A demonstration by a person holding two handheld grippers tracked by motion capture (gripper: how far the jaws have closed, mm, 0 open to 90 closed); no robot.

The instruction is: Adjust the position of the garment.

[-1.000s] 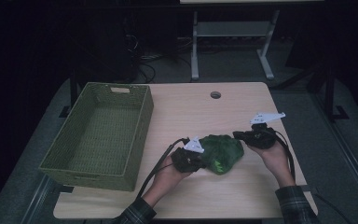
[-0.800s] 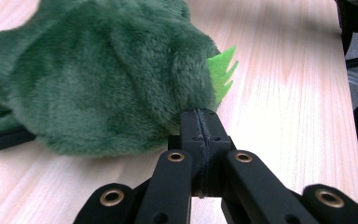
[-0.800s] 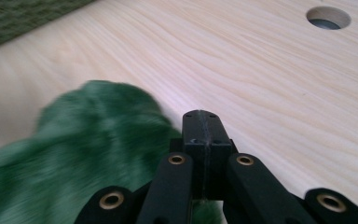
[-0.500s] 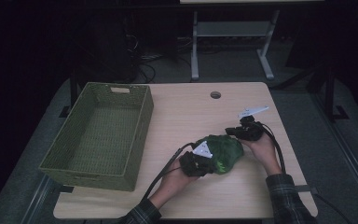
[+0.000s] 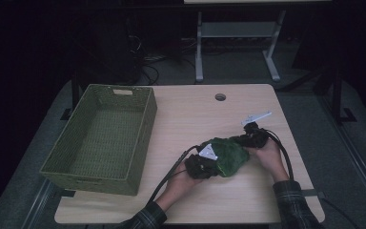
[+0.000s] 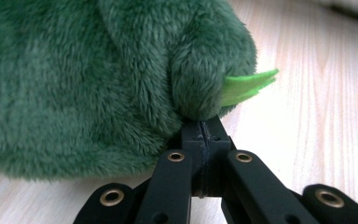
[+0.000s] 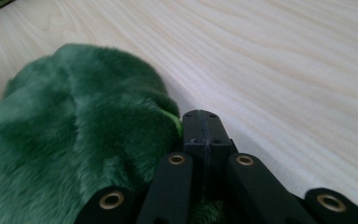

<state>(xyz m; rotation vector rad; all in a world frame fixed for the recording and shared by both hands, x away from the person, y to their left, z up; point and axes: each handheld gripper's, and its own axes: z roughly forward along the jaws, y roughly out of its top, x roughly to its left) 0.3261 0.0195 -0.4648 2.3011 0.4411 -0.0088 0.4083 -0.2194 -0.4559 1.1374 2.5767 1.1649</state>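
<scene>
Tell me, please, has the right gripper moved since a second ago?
Yes: the right gripper has shifted left, toward the green basket, to the green plush toy.

Green plush toy (image 5: 228,155) on table

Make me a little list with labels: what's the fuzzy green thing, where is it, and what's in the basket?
toy: green plush toy, on the wooden table
left gripper: jaws shut, tips against the plush
right gripper: jaws shut, tips beside the plush
basket: green woven basket, nothing inside, to the toy's left
</scene>
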